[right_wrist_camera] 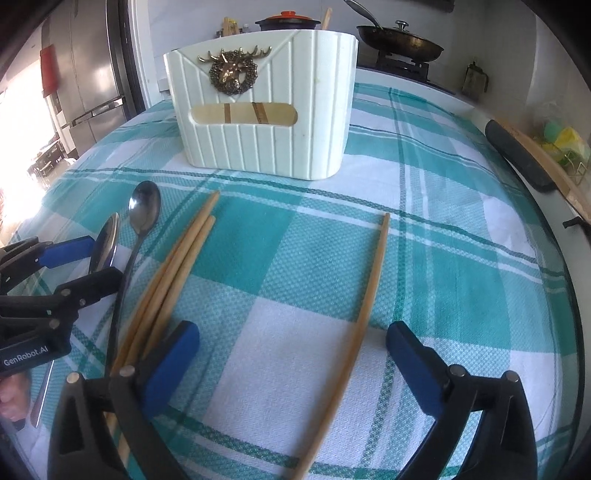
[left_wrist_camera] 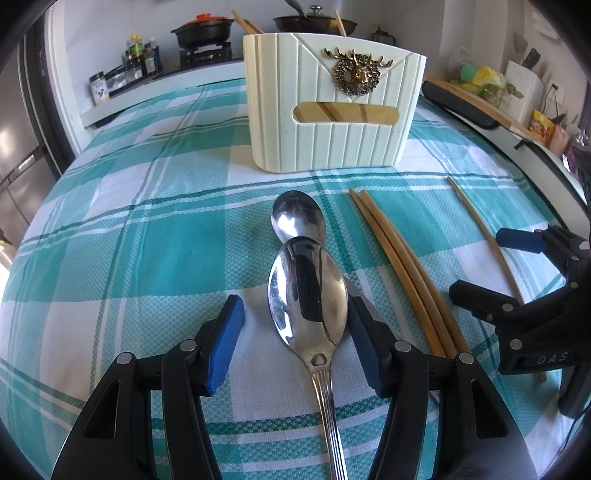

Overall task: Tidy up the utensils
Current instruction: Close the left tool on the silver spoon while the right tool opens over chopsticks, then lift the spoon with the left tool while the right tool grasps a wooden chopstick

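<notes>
A cream utensil holder with a brass deer badge stands on the checked cloth, some chopsticks inside it; it also shows in the right wrist view. My left gripper is open, its blue pads on either side of a large steel spoon. A second spoon lies just beyond, also seen from the right. Three chopsticks lie bunched to the right. My right gripper is open, a single chopstick lying between its fingers, the bunch by its left finger.
The table has a teal and white checked cloth under glass. A black-handled board lies along the right edge. Pots on a stove and bottles stand behind. A fridge is at the left.
</notes>
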